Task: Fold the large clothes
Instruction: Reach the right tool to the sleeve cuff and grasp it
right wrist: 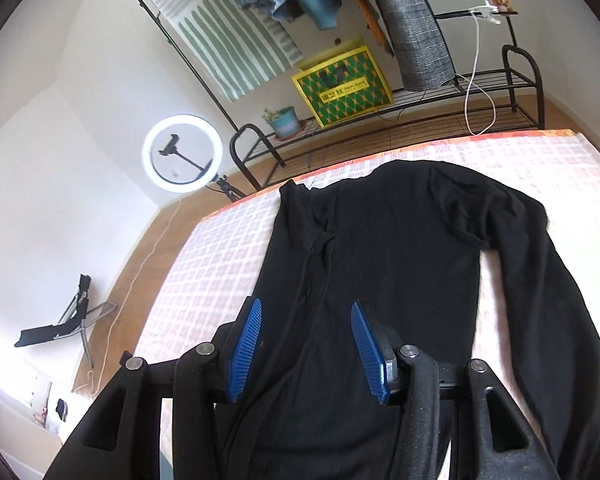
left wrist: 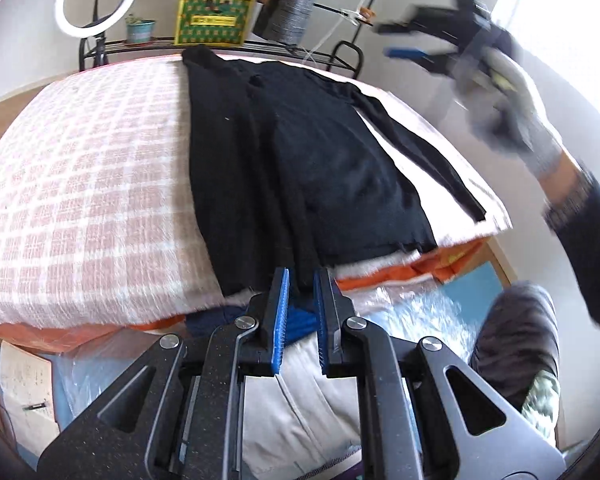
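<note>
The black sweater (right wrist: 380,280) is lying spread lengthwise on the bed (left wrist: 80,180) with its checked pink cover, one side already folded in over the body and the other sleeve (right wrist: 540,272) still trailing out toward the far edge; the left tool (left wrist: 300,312) is sitting at the near hem, nearly clenched, and it's looking like a pinch of the hem is between the blue pads, though the cloth there is dark and it's hard to be sure how much is caught; the right tool (right wrist: 306,352) is hanging released over the body of the sweater, jaws apart with nothing between them, and in the left view it's blurring up high by the window with the gloved hand (left wrist: 512,112) behind it. What's worrying here is that thin pinch at the hem; if it's only grabbing the top layer, any pull is probably going to drag the folded side open again; also the hem is sitting right at the bed's edge, so a tug could be sliding the whole thing off toward the floor; and the loose sleeve is lying close to that far edge, so it may be slipping over before the right tool gets to it.
</note>
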Demonstrator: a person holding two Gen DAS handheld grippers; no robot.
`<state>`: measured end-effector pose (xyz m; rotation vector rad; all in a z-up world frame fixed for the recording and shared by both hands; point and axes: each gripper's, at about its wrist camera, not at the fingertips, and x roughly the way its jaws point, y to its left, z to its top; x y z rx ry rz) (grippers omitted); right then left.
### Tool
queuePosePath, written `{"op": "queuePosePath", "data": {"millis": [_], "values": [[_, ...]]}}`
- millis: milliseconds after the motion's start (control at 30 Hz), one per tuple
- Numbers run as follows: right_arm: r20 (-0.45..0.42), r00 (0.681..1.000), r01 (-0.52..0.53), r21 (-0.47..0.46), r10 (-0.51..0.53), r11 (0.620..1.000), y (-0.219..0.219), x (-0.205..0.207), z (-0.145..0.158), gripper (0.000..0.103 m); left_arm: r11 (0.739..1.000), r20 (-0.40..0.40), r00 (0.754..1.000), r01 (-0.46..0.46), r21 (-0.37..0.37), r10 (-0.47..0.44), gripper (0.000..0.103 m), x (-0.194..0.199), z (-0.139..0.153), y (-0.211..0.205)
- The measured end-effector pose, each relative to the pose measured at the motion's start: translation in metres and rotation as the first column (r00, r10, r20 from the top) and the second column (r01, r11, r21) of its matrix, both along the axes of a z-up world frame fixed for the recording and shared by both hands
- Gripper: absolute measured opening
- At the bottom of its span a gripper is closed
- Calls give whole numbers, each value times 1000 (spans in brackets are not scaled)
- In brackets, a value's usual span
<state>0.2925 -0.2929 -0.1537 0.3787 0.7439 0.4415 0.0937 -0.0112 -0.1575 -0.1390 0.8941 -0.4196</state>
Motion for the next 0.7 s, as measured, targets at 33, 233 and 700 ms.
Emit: {"op": "queuePosePath", "data": {"millis": [33,233,700], "values": [[2,1000,12,-2,-12,1000,-6,-17,0,51,1000,6,1000,-10,12,10,10,10,-2,-2],[8,995,103,-55,-103,993,-43,-101,4,51,999,-65,998,-18,32,20,10,63,-36,-28],[-31,918,388,-134,-395,912,-172,-203,-12,61,979,29,979,201,38,-202,11,23,-5,-108]]}}
